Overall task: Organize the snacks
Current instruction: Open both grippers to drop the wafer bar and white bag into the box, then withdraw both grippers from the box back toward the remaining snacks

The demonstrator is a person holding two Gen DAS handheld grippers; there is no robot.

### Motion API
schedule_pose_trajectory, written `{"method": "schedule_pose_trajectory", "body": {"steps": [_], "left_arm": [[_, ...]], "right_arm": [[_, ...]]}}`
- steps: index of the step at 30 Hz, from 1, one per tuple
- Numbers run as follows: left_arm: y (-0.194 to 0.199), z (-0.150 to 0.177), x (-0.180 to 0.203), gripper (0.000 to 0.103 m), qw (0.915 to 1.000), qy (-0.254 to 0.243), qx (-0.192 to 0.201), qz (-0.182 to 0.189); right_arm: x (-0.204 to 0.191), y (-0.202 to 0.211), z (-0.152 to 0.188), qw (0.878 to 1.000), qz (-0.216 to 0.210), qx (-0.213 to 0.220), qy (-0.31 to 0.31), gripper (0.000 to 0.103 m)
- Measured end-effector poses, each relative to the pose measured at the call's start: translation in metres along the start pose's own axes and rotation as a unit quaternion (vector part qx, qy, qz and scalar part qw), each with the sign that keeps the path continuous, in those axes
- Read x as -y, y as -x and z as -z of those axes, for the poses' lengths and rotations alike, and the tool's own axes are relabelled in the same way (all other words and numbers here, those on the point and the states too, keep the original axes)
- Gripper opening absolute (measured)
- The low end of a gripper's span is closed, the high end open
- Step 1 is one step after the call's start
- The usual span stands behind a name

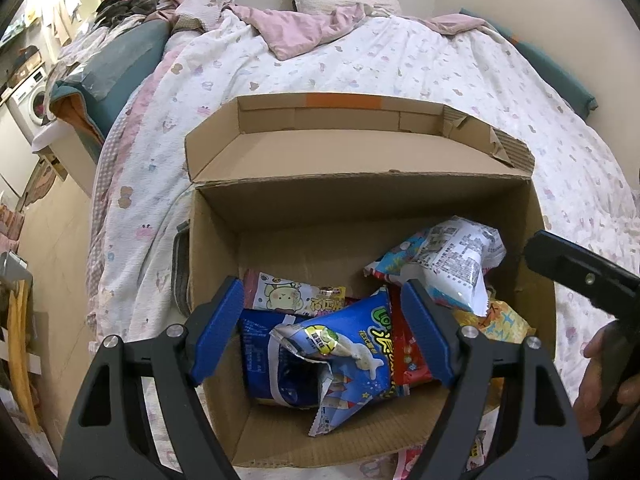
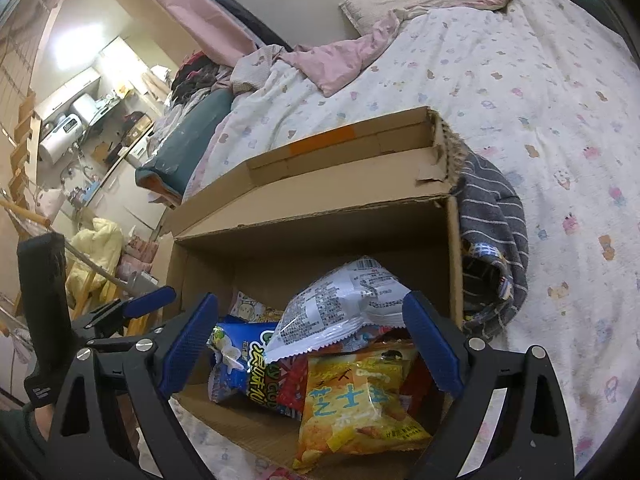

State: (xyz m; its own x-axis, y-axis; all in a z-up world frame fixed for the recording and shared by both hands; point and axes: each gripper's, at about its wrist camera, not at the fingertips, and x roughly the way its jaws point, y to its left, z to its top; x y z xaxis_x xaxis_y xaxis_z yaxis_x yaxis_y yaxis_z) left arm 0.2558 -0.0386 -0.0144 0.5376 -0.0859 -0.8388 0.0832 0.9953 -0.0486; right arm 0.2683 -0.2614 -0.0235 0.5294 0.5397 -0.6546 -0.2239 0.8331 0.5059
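Note:
An open cardboard box [image 1: 224, 240] sits on the bed and holds several snack bags. A blue bag [image 1: 340, 356] lies in the middle, with a white and pink bag [image 1: 292, 292] behind it, a red bag [image 1: 408, 344] beside it, a white bag [image 1: 452, 256] at the right and a yellow bag [image 1: 500, 320] under that. My left gripper [image 1: 324, 336] is open and empty above the box. My right gripper [image 2: 312, 344] is open and empty over the yellow bag [image 2: 356, 400], the white bag [image 2: 340, 304] and the blue bag [image 2: 240, 364]. The box also shows in the right wrist view [image 2: 454, 248].
The box's lid flap [image 1: 360, 152] stands open toward the far side. The bed [image 1: 400, 60] has a patterned white cover and a crumpled pink blanket [image 1: 296, 28]. A grey striped cloth [image 2: 492, 216] lies against the box's right side. Floor and furniture lie to the left.

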Motion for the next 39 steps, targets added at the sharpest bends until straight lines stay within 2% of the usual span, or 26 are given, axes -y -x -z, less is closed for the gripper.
{"method": "schedule_pose_trajectory", "body": {"steps": [6, 10, 15, 22, 28, 39], "left_arm": [[0.008, 0.005, -0.001, 0.078, 0.9999, 0.015, -0.005, 0.005], [0.024, 0.009, 0.003, 0.078, 0.9997, 0.021, 0.006, 0.011], [0.047, 0.023, 0.003, 0.078, 0.9997, 0.011, 0.021, 0.005], [0.062, 0.052, -0.011, 0.078, 0.9990, 0.039, -0.008, 0.018], [0.079, 0.070, -0.019, 0.078, 0.9984, 0.056, -0.003, 0.013], [0.097, 0.107, -0.019, 0.078, 0.9986, 0.050, -0.010, 0.009]], "right_arm": [[0.001, 0.025, 0.004, 1.000, -0.001, 0.017, -0.011, 0.096], [-0.003, 0.038, 0.010, 0.999, -0.004, 0.025, -0.023, 0.096], [-0.015, 0.058, 0.024, 0.999, 0.004, 0.034, -0.003, 0.096], [-0.016, 0.084, 0.049, 0.999, -0.007, 0.031, -0.020, 0.096], [-0.019, 0.102, 0.065, 0.999, -0.002, 0.041, -0.022, 0.096], [-0.022, 0.115, 0.099, 1.000, 0.017, 0.021, -0.009, 0.096]]}}
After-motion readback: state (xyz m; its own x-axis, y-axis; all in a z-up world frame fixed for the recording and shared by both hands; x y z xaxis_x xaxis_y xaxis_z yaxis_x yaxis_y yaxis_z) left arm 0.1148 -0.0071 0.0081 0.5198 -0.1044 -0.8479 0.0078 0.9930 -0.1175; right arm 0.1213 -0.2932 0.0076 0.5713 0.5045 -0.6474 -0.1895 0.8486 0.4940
